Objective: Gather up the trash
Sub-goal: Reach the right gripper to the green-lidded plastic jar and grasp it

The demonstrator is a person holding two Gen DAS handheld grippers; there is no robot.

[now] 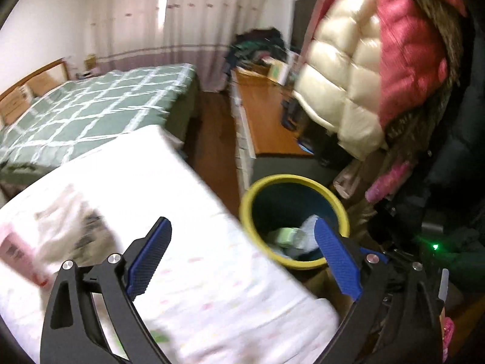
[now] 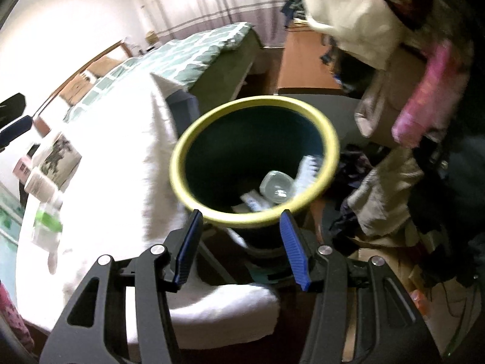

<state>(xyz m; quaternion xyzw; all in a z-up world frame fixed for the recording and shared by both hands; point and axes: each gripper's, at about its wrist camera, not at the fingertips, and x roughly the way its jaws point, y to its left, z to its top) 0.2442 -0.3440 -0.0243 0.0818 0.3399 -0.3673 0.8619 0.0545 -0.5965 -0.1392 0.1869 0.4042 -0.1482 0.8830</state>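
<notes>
Standing beside the near corner of a table (image 1: pixel 194 276) under a white cloth, the bin (image 2: pixel 182 151) with the yellow rim already holds a crushed clear bottle (image 2: pixel 277 188), a white wrapper and some pale paper. More rubbish is left on the cloth toward the far left edge: a pink and white box (image 1: pixel 21 257), a printed paper bag (image 2: pixel 57 154) and a green-labelled bottle (image 2: pixel 47 221). That pile lies left of both tools, so the left gripper (image 1: pixel 242 254), jaws spread wide with nothing between them, looks the nearer one for the next pick. The right gripper (image 2: pixel 241 247) stands half open and empty, aimed down over the bin's near rim. Only the right wrist view looks straight into the bin and shows the green-labelled bottle clearly; the left wrist view is blurred there.
</notes>
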